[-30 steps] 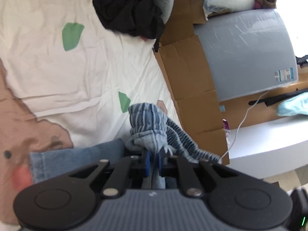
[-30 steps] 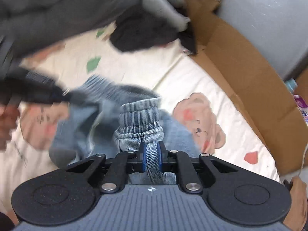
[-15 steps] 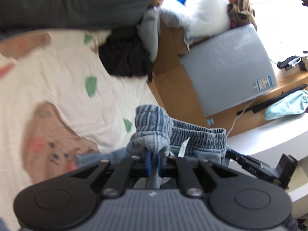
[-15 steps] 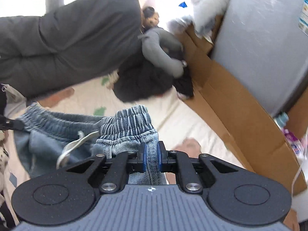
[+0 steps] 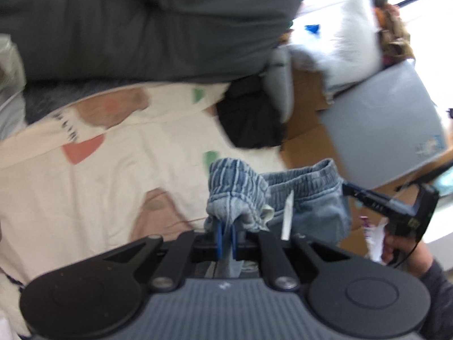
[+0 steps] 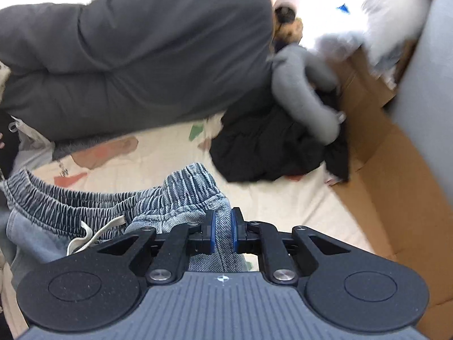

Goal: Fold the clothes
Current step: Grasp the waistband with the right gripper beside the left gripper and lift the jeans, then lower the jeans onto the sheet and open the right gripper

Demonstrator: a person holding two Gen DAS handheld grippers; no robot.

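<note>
Up off the bed sheet (image 5: 93, 187), a pair of denim shorts (image 5: 308, 198) held by its elastic waistband between both tools. Left tool (image 5: 225, 239) pinched tight on a bunched fold of the waistband, blue pads nearly touching through the cloth. Far left and across the top of that view, a big dark grey cushion (image 5: 141, 25) lying over the cream sheet with its brown, red and green shapes. Further right, a black garment (image 5: 249, 124) heaped at the sheet's far edge, with a grey stuffed shape (image 5: 280, 85) draped over it. Right of that, brown cardboard (image 5: 308, 147) and a grey wrapped panel (image 5: 385, 130) leaning behind it. At the right edge of the left view, the other tool seen from the side, gripped by a hand (image 5: 402, 252) in a dark sleeve, touching the far end of the waistband.

From the right wrist view: waistband stretched from the far left towards the middle, white drawstring (image 6: 93, 233) dangling below it. Right tool (image 6: 223, 233) clamped on denim, pads kept slightly apart by the thick fabric between them. Beyond, same grey cushion on the left, black garment in the middle, cardboard running down the right side. Both views blurred by motion.
</note>
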